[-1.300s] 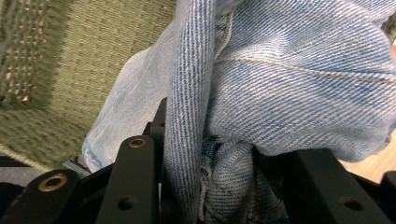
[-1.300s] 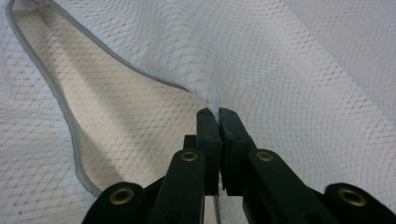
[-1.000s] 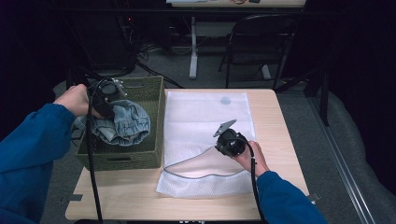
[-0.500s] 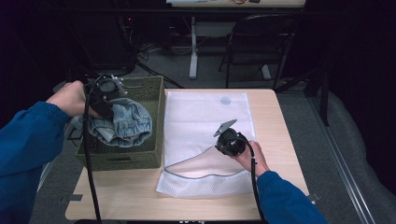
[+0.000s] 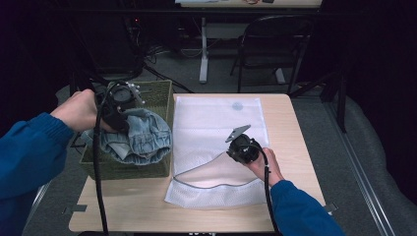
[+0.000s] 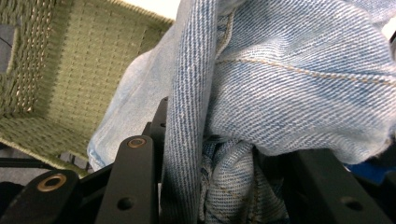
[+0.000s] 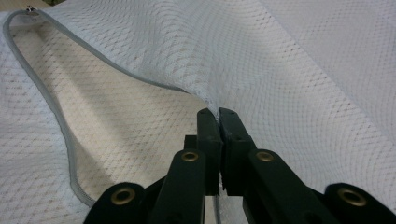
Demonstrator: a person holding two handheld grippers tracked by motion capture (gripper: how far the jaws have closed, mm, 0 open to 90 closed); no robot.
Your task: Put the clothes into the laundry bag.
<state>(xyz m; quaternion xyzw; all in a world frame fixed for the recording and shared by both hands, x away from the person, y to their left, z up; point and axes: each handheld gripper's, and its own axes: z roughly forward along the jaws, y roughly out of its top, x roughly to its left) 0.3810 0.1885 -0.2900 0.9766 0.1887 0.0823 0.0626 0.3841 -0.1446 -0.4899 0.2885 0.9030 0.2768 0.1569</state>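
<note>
A bundle of light blue denim (image 5: 140, 138) hangs over the green woven basket (image 5: 160, 93) at the table's left, bunched between my left gripper's (image 5: 117, 119) jaws. In the left gripper view the denim (image 6: 280, 79) is pinched tight, with the basket's inside (image 6: 70, 70) below it. A white mesh laundry bag (image 5: 216, 120) lies flat on the table with its grey zipper edge (image 5: 196, 169) lifted into an open mouth. My right gripper (image 5: 235, 153) is shut on the bag's upper layer (image 7: 215, 105) and holds the mouth up.
The wooden table (image 5: 128, 204) has bare surface in front of the basket and bag. A black chair (image 5: 275, 44) and a table leg (image 5: 203, 49) stand on the floor beyond the far edge. Cables trail from both grippers toward the near edge.
My left gripper has lifted the denim up out of the basket and carried it a little toward the bag. The right gripper and the bag's mouth have stayed put.
</note>
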